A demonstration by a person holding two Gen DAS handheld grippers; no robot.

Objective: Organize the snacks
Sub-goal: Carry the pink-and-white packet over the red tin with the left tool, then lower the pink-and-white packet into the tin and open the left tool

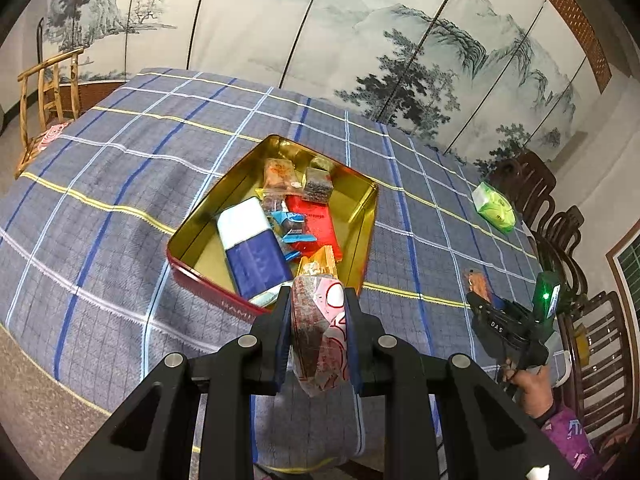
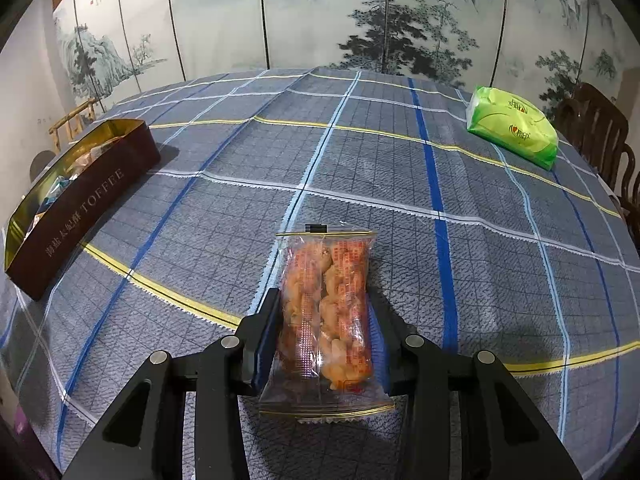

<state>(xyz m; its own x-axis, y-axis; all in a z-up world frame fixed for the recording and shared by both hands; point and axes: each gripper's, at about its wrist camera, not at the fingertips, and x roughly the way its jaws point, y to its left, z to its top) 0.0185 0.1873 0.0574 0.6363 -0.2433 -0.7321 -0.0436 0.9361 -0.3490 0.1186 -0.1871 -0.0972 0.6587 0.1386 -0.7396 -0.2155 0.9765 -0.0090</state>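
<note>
A gold-lined red toffee tin (image 1: pixel 362 236) lies open on the checked tablecloth, holding several wrapped snacks, among them a blue and white pack (image 1: pixel 252 246) and a red pack (image 1: pixel 316 220). My left gripper (image 1: pixel 318 300) is shut on a pink and brown wrapped snack (image 1: pixel 320 332), held just above the tin's near edge. My right gripper (image 2: pixel 324 300) is shut on a clear packet of orange fried snacks (image 2: pixel 326 312), down at the tablecloth. The tin (image 2: pixel 92 204) is far to its left. The right gripper also shows in the left wrist view (image 1: pixel 478 294).
A green tissue pack (image 2: pixel 514 130) lies at the table's far right, also in the left wrist view (image 1: pixel 494 206). Dark wooden chairs (image 1: pixel 560 240) stand along the right edge. A bamboo chair (image 1: pixel 52 92) is at the far left. A painted folding screen stands behind the table.
</note>
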